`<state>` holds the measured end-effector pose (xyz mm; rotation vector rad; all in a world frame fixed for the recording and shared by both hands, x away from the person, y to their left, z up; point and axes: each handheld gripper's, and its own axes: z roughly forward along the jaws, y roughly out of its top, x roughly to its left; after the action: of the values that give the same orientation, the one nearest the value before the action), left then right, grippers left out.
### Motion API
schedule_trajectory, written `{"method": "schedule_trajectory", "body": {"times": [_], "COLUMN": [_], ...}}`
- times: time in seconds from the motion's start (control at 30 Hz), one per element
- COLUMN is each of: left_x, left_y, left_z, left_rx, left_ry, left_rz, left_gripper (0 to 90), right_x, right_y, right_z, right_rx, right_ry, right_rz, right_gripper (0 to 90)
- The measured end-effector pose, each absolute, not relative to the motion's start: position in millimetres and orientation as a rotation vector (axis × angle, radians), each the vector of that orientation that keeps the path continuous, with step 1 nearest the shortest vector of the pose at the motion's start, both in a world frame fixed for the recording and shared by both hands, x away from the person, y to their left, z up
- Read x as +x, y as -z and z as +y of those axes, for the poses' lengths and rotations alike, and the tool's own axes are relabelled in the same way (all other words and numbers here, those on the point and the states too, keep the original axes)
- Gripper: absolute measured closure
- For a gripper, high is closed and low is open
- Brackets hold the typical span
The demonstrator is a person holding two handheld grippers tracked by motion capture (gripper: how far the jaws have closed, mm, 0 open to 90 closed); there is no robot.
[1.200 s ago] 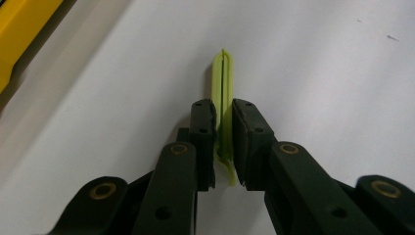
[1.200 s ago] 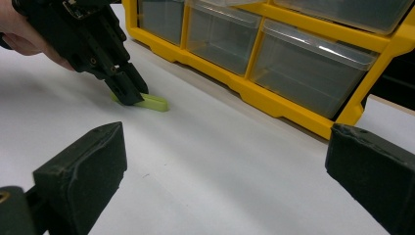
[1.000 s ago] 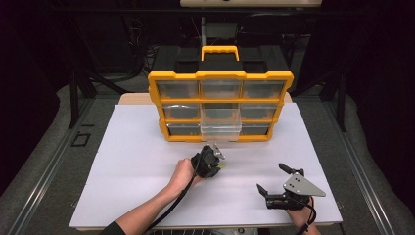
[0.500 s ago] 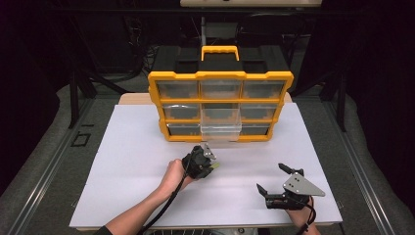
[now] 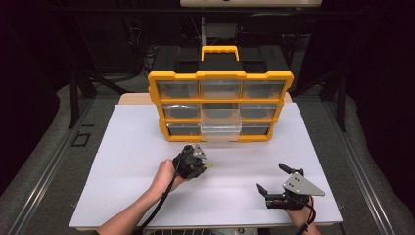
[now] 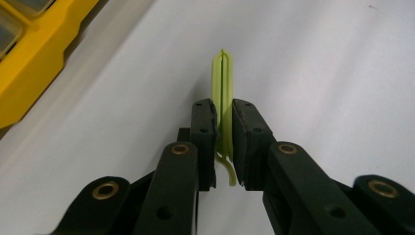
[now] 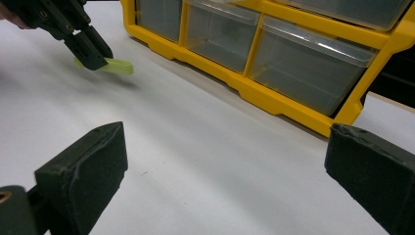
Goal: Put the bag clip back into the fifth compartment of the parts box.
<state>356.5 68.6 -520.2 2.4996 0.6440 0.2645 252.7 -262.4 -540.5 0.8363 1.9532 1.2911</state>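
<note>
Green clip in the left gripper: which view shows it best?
The left gripper view: the green clip stands edge-on between the closed jaws of the left gripper, its tip sticking out past them. The right gripper view shows its flat side, farther off. In the high view it is a small speck.

The drawer cabinet [image 5: 220, 105] stands at the far middle of the table [image 5: 122, 161], with its bottom middle drawer [image 5: 221, 130] pulled out. Before it, the left gripper [image 5: 208, 165] is near the drawer and pinches a clip [image 6: 223, 93]. The right gripper [image 5: 271, 178] rests further right, near the front edge.
</note>
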Motion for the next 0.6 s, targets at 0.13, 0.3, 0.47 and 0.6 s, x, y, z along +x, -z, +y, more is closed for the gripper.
{"method": "schedule_trajectory", "body": {"times": [0.13, 0.3, 0.47, 0.6], "left_x": [354.8, 355.5, 357.0, 357.9], "left_y": [521.1, 521.1, 518.2, 516.6], "left_z": [75.1, 81.2, 87.2, 90.8], "left_rx": [2.497, 2.517, 2.518, 2.517], "left_ry": [-0.272, -0.26, -0.261, -0.264], "left_rz": [0.654, 0.652, 0.657, 0.659], "left_gripper": [80.3, 80.4, 80.4, 80.3], "right_x": [252.4, 252.4, 252.4, 252.2], "right_y": [540.3, 540.3, 540.2, 540.1], "right_z": [-262.4, -262.4, -262.7, -262.7], "right_rx": [0.834, 0.837, 0.839, 0.837], "right_ry": [-1.292, -1.294, -1.295, -1.295], "right_rz": [1.952, 1.952, 1.949, 1.948], "right_gripper": [1.9, 2.0, 2.0, 2.0]}}
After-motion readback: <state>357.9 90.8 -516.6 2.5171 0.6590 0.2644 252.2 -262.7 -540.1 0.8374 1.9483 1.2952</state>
